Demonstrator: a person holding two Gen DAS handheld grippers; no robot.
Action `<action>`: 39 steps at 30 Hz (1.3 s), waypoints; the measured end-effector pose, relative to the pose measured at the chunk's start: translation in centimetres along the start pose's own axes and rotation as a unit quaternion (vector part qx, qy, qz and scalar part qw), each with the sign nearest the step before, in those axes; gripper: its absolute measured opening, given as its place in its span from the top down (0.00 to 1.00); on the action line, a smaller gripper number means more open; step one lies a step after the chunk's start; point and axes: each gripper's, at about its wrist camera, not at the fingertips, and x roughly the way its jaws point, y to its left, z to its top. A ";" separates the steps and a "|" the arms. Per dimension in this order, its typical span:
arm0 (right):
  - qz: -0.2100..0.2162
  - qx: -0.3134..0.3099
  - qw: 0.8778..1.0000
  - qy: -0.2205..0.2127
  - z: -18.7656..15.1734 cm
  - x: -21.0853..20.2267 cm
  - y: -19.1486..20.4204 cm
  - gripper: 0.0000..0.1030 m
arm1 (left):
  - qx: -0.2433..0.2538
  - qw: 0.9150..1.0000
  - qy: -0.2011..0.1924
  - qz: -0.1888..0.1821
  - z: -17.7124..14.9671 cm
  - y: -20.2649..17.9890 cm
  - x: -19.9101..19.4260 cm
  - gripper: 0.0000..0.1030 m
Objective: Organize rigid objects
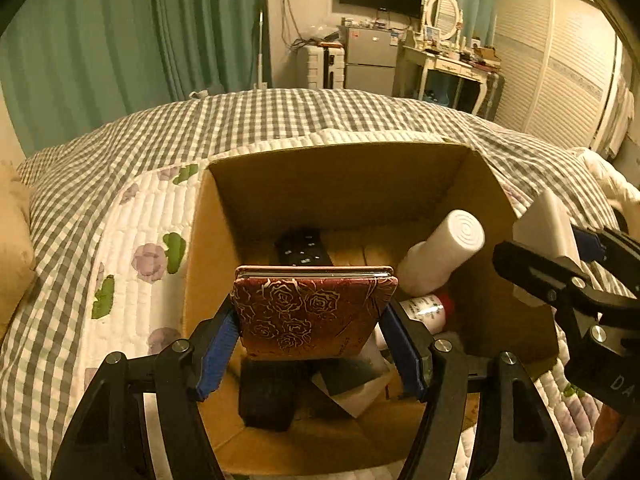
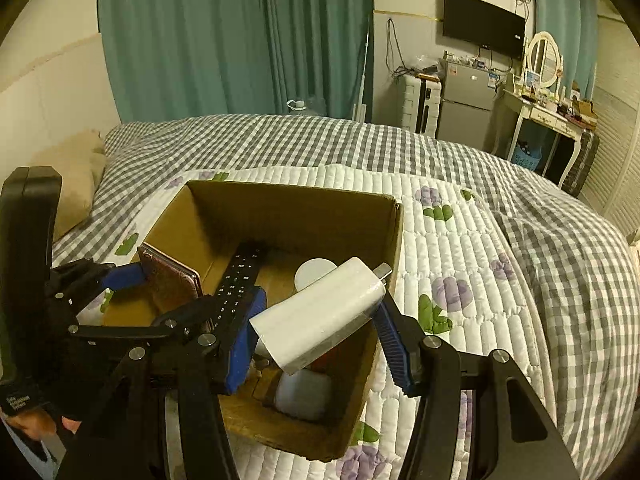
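Red rose-embossed flat case [image 1: 314, 312] sits clamped in the left gripper [image 1: 312, 332] above the open brown cardboard box [image 1: 340, 176], inside its rim. Right gripper [image 2: 316, 332] pinches a white rectangular charger block [image 2: 320, 316] over the box's right wall, quilt free beyond.

1. Your bed [image 2: 280, 140] fills mid-frame, under a grey checked cover.
2. On it, a white floral quilt [image 2: 460, 260], centre-right.
3. An open cardboard box [image 2: 288, 204] sits on the quilt, centre.
4. A tan pillow [image 2: 76, 176] lies left.
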 end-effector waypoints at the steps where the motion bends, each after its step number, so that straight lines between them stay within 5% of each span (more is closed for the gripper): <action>1: 0.005 0.002 1.000 0.000 0.0 0.1 -0.1 0.46 | -0.003 1.000 -0.006 0.003 0.1 0.1 -0.2 0.28; 3: 0.016 0.006 1.000 0.002 0.0 0.5 -0.2 0.46 | -0.007 1.000 -0.020 0.010 0.2 0.2 -0.8 0.18; 6: 0.021 0.021 1.000 -0.011 0.2 -0.1 -0.5 0.34 | -0.004 0.999 -0.032 0.010 0.4 0.4 -1.8 0.18; 17: 0.002 0.022 0.998 -0.067 2.0 -7.7 0.6 0.32 | 0.010 0.995 -0.097 0.028 0.8 0.1 -9.9 0.18; 23: -0.026 0.003 0.990 -0.137 2.2 -17.4 2.6 0.26 | 0.004 0.981 -0.191 0.036 -0.4 -0.5 -19.6 0.18; 27: -0.058 -0.011 0.980 -0.189 1.1 -24.2 3.9 0.12 | 0.010 0.963 -0.265 0.039 -2.2 -0.7 -25.8 0.00; 29: -0.082 -0.014 0.974 -0.212 -0.1 -26.9 4.6 0.04 | 0.005 0.956 -0.290 0.042 -3.2 -0.6 -27.4 0.00; 35: -0.131 0.005 0.955 -0.265 -5.0 -29.1 6.0 0.00 | -0.029 0.953 -0.300 0.033 -6.3 0.2 -26.3 0.00; 39: -0.115 0.025 0.959 -0.258 -6.5 -26.7 4.8 0.00 | -0.022 0.956 -0.289 0.043 -8.0 -0.1 -24.3 0.00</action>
